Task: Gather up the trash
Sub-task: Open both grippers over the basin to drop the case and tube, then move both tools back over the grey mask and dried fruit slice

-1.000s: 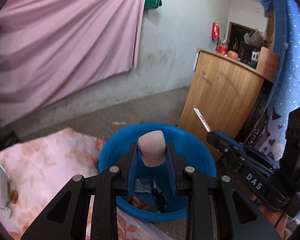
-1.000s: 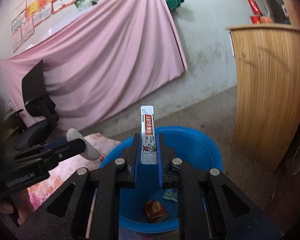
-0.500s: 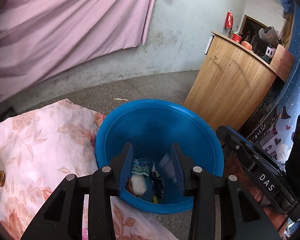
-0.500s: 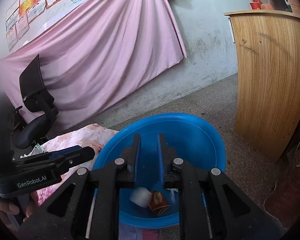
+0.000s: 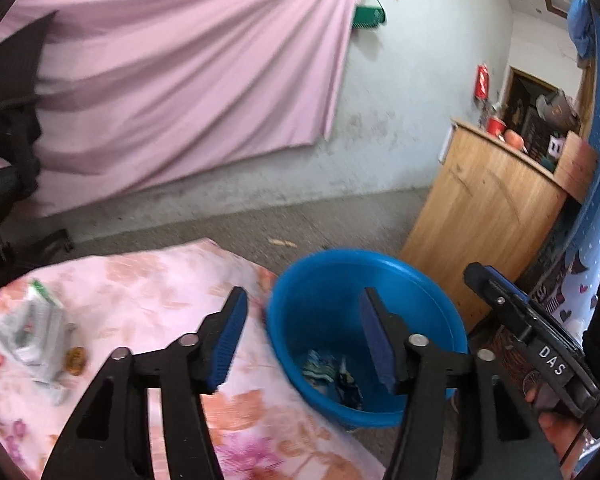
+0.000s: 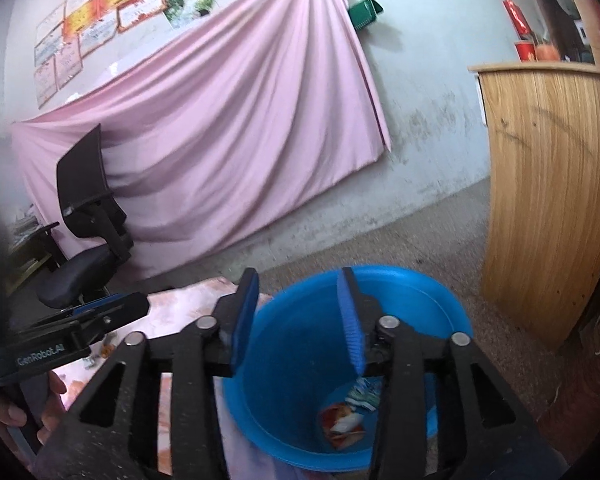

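The blue basin (image 5: 360,255) stands on the floor beside the floral-cloth table (image 5: 148,280), with wrappers (image 5: 327,371) lying at its bottom. My left gripper (image 5: 302,336) is open wide and holds nothing, one finger over the cloth and the other over the basin. A crumpled white-green wrapper (image 5: 32,332) and a small brown piece (image 5: 75,358) lie on the table's left. In the right wrist view my right gripper (image 6: 298,320) is open and holds nothing, above the basin (image 6: 420,277). A red wrapper (image 6: 342,426) and a green-white one (image 6: 364,394) rest inside the basin.
A wooden cabinet (image 6: 548,180) stands just right of the basin. A black office chair (image 6: 88,232) sits behind the table at the left, before a pink curtain (image 6: 220,120). The other gripper (image 5: 532,340) shows at the right, held in a hand.
The left gripper let go of a pale lump and the right let go of a sachet stick; both now stand wide open. The left view has swung left toward the table.
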The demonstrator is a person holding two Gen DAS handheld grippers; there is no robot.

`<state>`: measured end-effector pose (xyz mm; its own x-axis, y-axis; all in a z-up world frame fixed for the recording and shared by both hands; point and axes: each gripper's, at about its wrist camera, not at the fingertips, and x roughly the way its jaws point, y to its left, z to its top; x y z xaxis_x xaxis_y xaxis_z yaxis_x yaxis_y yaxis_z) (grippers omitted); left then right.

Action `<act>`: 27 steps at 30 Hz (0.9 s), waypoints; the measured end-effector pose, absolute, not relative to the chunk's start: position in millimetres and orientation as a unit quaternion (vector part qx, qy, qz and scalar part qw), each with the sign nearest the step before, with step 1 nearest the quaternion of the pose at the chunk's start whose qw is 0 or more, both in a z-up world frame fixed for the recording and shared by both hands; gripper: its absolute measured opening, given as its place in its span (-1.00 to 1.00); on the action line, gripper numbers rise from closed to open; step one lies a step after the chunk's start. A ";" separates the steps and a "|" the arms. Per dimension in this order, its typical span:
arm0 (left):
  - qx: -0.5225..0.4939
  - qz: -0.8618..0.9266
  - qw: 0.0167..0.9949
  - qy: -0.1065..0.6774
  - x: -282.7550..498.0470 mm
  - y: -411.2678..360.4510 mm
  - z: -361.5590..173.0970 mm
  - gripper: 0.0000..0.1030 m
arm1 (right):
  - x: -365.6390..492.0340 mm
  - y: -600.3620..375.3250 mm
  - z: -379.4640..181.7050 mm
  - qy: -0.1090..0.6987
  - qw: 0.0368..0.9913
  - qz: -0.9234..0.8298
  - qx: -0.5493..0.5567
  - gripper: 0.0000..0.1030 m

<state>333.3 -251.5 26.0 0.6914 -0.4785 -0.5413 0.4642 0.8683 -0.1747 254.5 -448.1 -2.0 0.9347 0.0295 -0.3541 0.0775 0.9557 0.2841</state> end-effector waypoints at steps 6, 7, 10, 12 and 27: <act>-0.050 -0.199 0.950 0.235 315.6 -196.5 50.7 0.74 | 252.8 -417.3 18.0 0.137 0.981 0.012 0.139 0.86; -0.054 -0.191 0.955 0.219 310.9 -186.6 54.6 0.77 | 252.2 -411.9 20.7 0.129 0.982 0.017 0.136 0.95; -0.051 -0.161 0.967 0.189 299.8 -161.5 61.8 0.90 | 250.0 -393.9 29.9 0.104 0.986 0.032 0.130 1.00; -0.054 -0.144 0.972 0.176 293.4 -143.3 64.9 0.92 | 248.1 -380.8 36.9 0.084 0.988 0.036 0.124 1.00; -0.048 -0.036 0.995 0.084 251.9 -36.8 68.4 0.96 | 238.1 -279.1 64.5 -0.014 0.995 0.091 0.035 1.00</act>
